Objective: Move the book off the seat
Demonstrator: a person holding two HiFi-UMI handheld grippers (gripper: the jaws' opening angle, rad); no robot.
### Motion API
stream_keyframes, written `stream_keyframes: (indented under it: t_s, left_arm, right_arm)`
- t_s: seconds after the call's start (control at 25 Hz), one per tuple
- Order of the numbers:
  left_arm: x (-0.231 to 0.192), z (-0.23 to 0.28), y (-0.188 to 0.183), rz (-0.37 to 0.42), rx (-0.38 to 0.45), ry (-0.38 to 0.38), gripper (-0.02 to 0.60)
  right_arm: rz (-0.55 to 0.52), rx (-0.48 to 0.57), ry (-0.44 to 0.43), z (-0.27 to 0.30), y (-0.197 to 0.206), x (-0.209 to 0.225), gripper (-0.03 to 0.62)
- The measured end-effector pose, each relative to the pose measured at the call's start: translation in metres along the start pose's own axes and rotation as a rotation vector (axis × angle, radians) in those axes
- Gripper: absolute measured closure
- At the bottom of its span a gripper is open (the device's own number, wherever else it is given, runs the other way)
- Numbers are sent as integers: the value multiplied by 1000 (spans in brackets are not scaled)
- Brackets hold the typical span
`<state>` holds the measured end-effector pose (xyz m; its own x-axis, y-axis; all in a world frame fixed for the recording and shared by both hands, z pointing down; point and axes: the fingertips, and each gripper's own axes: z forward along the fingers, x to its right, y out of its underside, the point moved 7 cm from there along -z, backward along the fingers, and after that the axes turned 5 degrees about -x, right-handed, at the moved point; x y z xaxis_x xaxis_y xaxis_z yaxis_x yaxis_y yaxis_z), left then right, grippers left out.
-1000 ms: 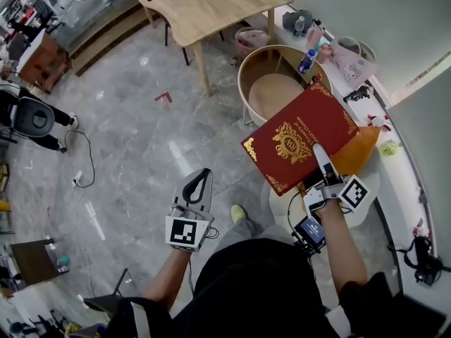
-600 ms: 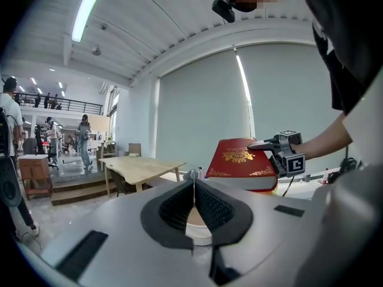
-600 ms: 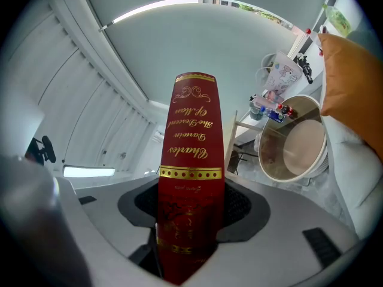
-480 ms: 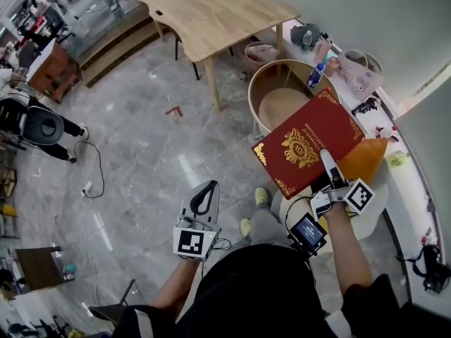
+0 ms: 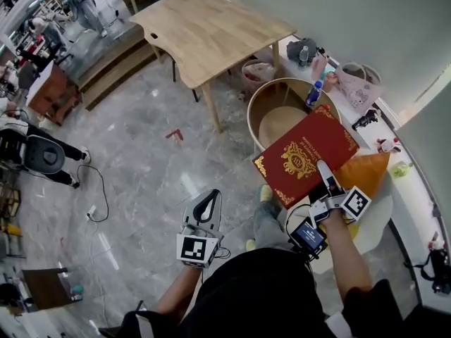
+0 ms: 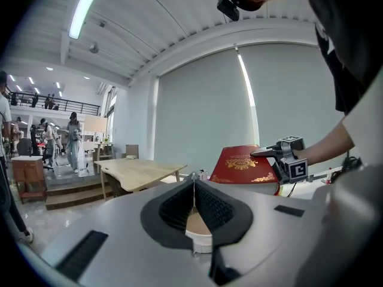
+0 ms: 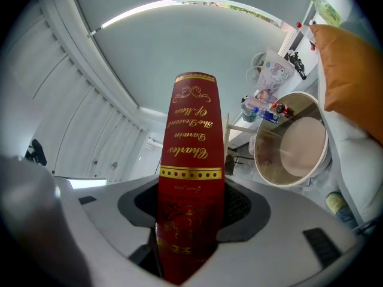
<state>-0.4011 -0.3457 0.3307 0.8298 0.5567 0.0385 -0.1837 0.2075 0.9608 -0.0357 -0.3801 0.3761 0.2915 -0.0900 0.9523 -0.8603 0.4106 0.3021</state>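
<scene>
- Book (image 7: 190, 178) is clamped in my right hand-held gripper (image 5: 325, 182). The jaws pinch its covers at the spine end, so it rides flat with the front cover up and does not swing.
- I judge this grip keeps it level while it clears the seat (image 5: 380, 206). It hangs in the air off the seat's edge, beside the orange cushion (image 5: 368, 166) and partly over the round wooden tub (image 5: 282, 111).
- My left hand-held gripper (image 5: 204, 206) is clenched on nothing, held over the floor (image 5: 141, 167), well apart from the book.
- It is a deep red hardback with a gilt crest, gilt corner ornaments and gilt script down the spine. It looks thick and stiff.
</scene>
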Motion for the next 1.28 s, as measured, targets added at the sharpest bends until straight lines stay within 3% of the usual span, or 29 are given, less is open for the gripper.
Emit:
stream_keyframes:
  t_s: [1.04,1.28]
  left_arm:
    - [-95,283,-59,55,-148,62,566]
    - [-103,326,-58,79,-169,95,566]
  right_arm:
    - [64,-55,136,218,-150,119,347]
    - [36,-99,236,245,-164,161,347]
